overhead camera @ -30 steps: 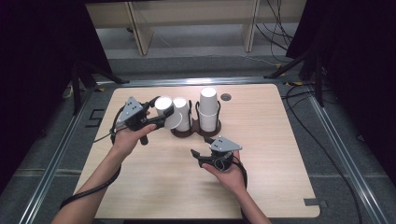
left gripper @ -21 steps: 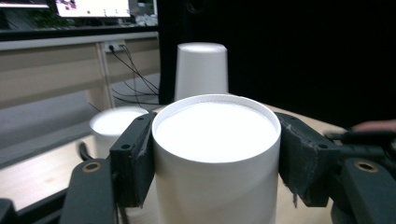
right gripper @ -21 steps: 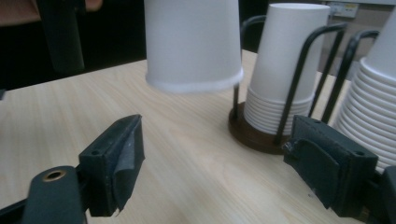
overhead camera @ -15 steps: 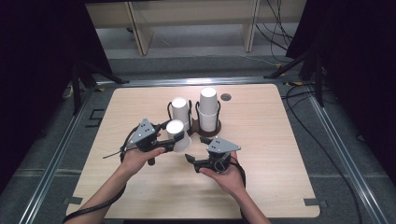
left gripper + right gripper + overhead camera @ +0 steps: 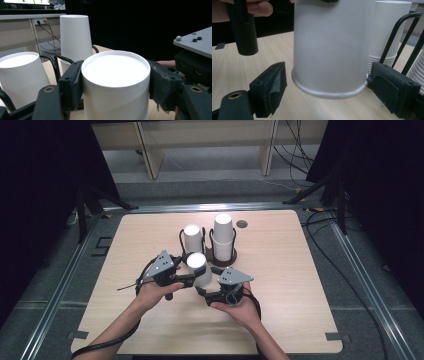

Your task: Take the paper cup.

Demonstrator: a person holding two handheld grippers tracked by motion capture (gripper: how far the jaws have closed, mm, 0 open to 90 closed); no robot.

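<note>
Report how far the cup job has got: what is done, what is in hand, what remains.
Done: one inverted paper cup is off the stacks, clear of the two wire holders. In hand: the left tool clamps it near its upturned base, held above the table; the right tool has just been opening, its pads either side of the rim, the left one apart. Left: the short stack and tall stack wait in their holders.

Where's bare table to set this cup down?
Bare light wooden table lies right of the right hand-held gripper, and left of the left hand-held gripper holding the upside-down white paper cup. Crowded behind: black wire racks of stacked white cups.
</note>
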